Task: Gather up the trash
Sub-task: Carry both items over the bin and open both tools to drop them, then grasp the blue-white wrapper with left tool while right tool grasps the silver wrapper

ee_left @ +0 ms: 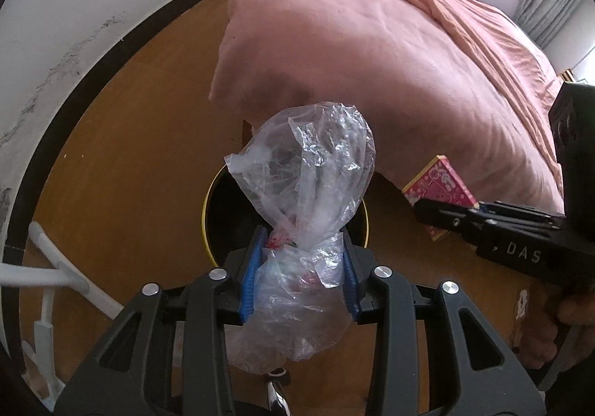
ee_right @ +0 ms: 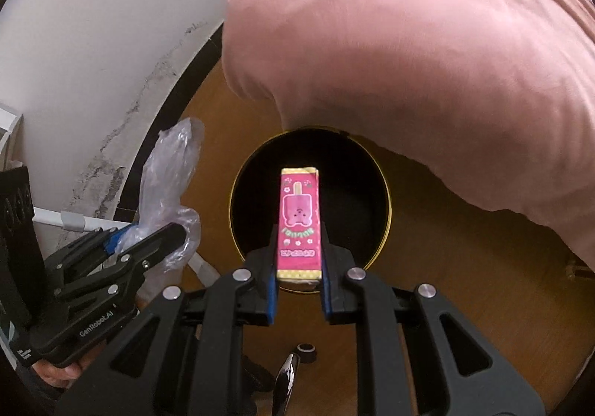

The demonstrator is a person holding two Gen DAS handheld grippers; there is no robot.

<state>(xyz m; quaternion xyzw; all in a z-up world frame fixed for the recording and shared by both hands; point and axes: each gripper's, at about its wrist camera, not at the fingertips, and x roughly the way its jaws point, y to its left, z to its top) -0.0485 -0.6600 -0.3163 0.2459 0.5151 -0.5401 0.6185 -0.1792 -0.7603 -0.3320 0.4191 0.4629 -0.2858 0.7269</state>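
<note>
Item: two pieces of trash held above round black bin with yellow rim (ee_right: 385, 200), on wooden floor beside pink-covered bed (ee_left: 409, 55).
Left gripper (ee_left: 303, 248) jaws clamped on crumpled clear plastic bag (ee_left: 312, 170); right gripper (ee_right: 299, 245) jaws clamped on pink ice-lolly carton (ee_right: 299, 218); centre each over bin mouth before letting go; bag likely drifts.

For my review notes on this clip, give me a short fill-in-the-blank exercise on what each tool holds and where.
1. The left tool is clamped on a clear ____ bag.
2. The right tool grips a ____ carton printed with an ice pop.
3. Both items hang above a round black ____ on the wooden floor.

Missing words: plastic; pink; bin
</note>
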